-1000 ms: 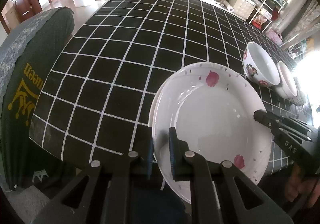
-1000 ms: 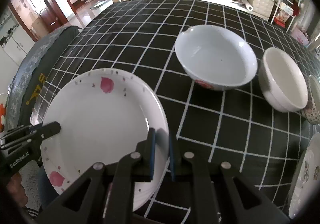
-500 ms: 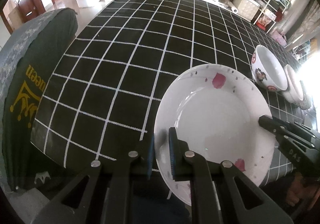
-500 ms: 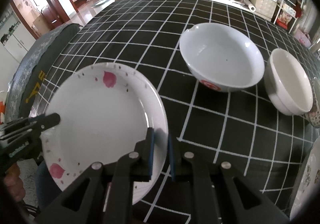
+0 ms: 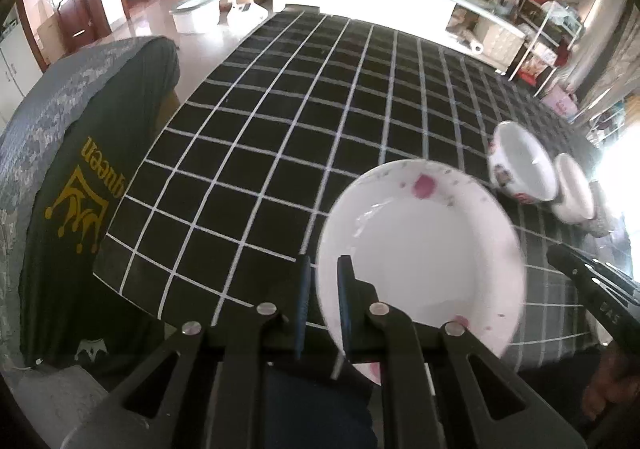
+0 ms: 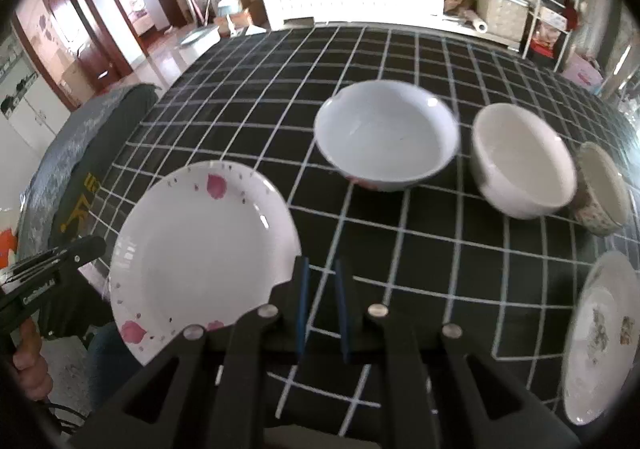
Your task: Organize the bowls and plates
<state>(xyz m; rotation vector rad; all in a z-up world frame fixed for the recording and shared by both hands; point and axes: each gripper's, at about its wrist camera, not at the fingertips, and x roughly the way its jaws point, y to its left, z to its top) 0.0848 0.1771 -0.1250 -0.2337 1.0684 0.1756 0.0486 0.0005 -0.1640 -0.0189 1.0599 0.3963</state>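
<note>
A white plate (image 5: 420,249) with pink flowers hangs tilted over the near edge of the black checked table (image 5: 320,109). My left gripper (image 5: 323,289) is shut on its near rim. In the right wrist view the plate (image 6: 200,249) lies left of my right gripper (image 6: 320,285), its rim ending behind the left finger. The right jaws are almost closed, with only tablecloth showing between them. The left wrist view shows the right gripper (image 5: 560,255) just clear of the plate's right edge. The left gripper (image 6: 94,247) holds the far side.
Further in, a white bowl with red marks (image 6: 386,141), a cream bowl (image 6: 520,161) and a small patterned bowl (image 6: 600,189) stand in a row. A floral plate (image 6: 600,337) lies at the right edge. A chair draped in dark cloth (image 5: 80,169) stands left.
Both grippers have risen and the plate has come up off the table. The plate's rim, between the right jaws earlier, now sits to the left of them.
</note>
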